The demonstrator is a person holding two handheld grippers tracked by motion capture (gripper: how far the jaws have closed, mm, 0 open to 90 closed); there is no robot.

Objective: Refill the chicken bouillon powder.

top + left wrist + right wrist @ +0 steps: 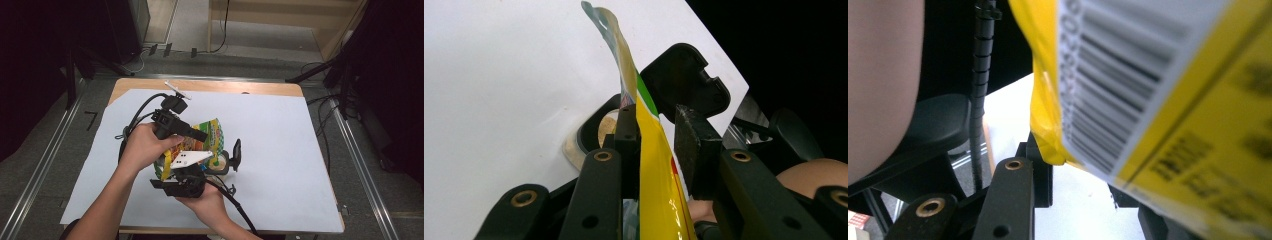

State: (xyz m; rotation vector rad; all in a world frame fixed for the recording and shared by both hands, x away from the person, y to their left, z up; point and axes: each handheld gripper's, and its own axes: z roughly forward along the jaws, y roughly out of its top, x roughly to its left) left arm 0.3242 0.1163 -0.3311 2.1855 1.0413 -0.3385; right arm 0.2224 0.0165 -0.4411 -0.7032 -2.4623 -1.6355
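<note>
A yellow and green snack bag [212,132] stands on edge at the middle of the table between both hands. My left gripper [202,136] reaches it from the left. In the left gripper view the bag [654,165] runs between the jaws of that gripper [656,117]. It lies against the left pad [626,145], and a sliver of paper shows before the right pad. My right gripper [220,155] comes from the near side. In its view the barcode side of the bag [1158,100] hides the right jaw, so that gripper's [1080,165] grip stays unclear.
White paper [280,150] covers the wooden table [210,86]. A ring-shaped thing like a tape roll [221,164] [596,131] lies beside the bag. A small white object [177,91] sits near the far edge. Cables and dark stands surround the table.
</note>
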